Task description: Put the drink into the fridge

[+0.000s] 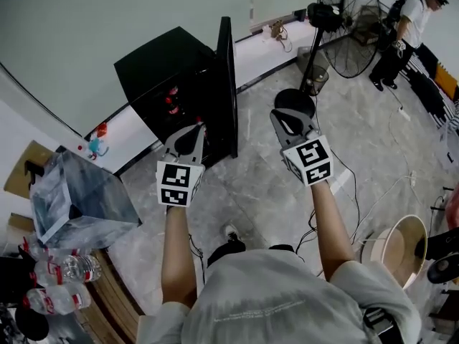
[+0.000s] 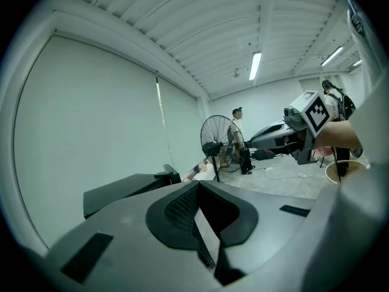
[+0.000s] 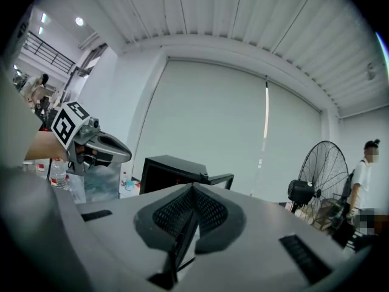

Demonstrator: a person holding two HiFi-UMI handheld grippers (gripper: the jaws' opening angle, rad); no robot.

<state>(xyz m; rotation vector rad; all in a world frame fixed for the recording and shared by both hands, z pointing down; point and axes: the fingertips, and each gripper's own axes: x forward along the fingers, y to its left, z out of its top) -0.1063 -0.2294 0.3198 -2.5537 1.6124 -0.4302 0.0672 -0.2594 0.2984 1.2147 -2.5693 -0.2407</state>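
The black fridge (image 1: pixel 161 67) stood open. A red drink (image 1: pixel 171 106) sat inside it, too small to tell which way it pointed. The left gripper (image 1: pixel 193 130) hung just in front of the fridge, the right gripper (image 1: pixel 281 115) near its door (image 1: pixel 226 84). Both had their fingers pressed together, holding nothing.

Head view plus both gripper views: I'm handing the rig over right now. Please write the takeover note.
Left gripper: jaws shut, nothing between them, held up in front of the fridge.
Right gripper: jaws together, empty, alongside the left.
Black box-shaped mini fridge: on the floor, its black door swung open.
Red items show inside, probably drinks, too small to confirm.
Clear plastic water bottles, red labels, sit on the wooden table at left.
Done: neither gripper carries a drink.
Left: confirm the drink is inside, then probably close the door.
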